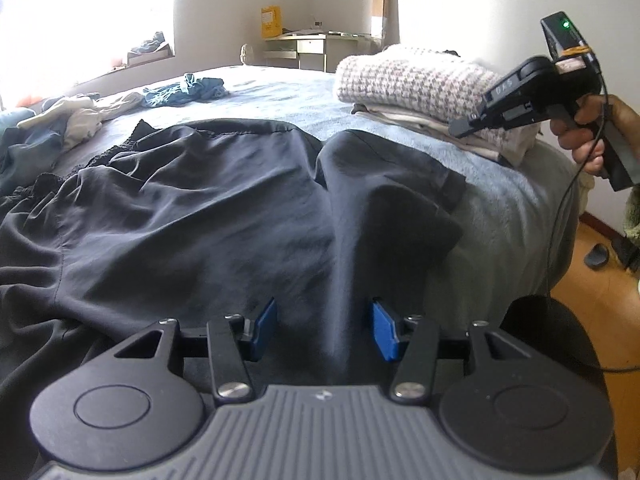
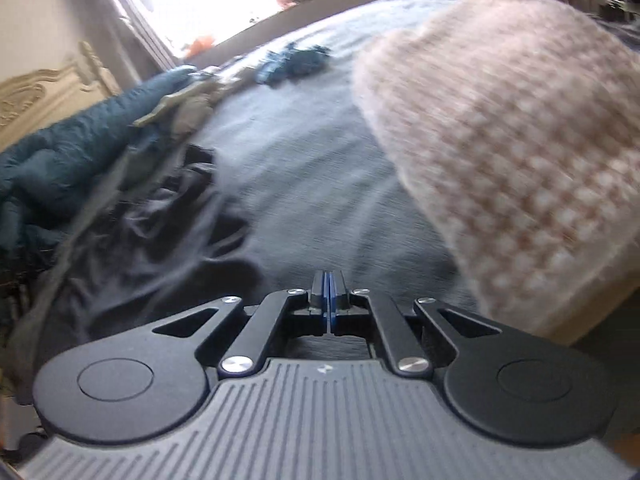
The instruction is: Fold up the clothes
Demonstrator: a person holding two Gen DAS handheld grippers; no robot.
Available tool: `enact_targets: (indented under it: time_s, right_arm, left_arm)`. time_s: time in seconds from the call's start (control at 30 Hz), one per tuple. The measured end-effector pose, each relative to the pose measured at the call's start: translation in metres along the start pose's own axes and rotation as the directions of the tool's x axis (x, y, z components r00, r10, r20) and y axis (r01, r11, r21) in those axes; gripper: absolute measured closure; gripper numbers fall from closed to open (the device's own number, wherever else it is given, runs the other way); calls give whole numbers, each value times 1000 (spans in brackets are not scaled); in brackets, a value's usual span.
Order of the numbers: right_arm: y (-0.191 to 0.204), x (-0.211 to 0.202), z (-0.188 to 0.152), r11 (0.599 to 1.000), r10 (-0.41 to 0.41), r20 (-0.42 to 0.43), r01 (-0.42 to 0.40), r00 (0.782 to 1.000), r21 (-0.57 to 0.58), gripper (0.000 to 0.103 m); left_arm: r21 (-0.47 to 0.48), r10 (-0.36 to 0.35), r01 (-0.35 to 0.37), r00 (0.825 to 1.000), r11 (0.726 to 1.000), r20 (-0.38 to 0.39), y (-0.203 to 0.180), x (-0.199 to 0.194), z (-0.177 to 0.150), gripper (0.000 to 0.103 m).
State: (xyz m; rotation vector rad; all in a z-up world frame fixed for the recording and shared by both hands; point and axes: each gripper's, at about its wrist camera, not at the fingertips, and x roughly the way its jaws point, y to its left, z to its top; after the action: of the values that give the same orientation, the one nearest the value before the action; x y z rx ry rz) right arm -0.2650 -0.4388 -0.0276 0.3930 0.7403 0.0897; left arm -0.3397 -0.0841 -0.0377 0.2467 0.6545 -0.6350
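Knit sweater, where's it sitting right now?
The folded knit sweater tops a small stack at the bed's right edge in the left wrist view, beyond the black garment, with the right gripper beside it.

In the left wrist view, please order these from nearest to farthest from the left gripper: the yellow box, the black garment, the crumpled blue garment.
Measured from the left gripper:
1. Black garment, spread on the bed directly at its fingers.
2. Crumpled blue garment, farther up the bed, to the left.
3. Yellow box, on the desk by the far wall.

Bright window (image 1: 80, 8); white walls (image 1: 224, 8), wooden floor (image 1: 592, 292)
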Motion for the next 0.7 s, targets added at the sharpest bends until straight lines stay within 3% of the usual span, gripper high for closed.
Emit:
enact_targets:
  time_s: [0.07,0.2,0.37,0.4,0.47,0.53,0.7]
  right_arm:
    - [-6,1,-9,1000,-14,-4,14,1000,7,103]
    - [-12,-6,-24,995,64,-6,-63,998,77,100]
    - [-11,-16,-34,987,134,-23,-131,991,96,97]
    - [-9,-15,-33,987,134,-29,-130,991,93,95]
    - [-6,-12,-30,989,126,-42,-122,991,84,82]
    - [-4,-5,-26,987,139,-52,-134,989,86,77]
    - [-10,22,-18,976,171,-98,-155,980,154,76]
  left_arm:
    - [-3,11,-11,1000,1000,4,2,-4,0,51]
    - [-22,22,-21,999,1000,27,8,-25,-3,51]
    - [-136,-41,42,999,990,13,21,-57,-20,50]
    - [-172,-61,61,998,983,5,23,-60,-25,50]
    - [-256,-104,97,994,962,-15,28,-58,-35,50]
    - [-334,-142,123,989,934,-32,33,-53,-45,52]
    - [-481,-183,158,983,862,-7,44,-34,-60,57]
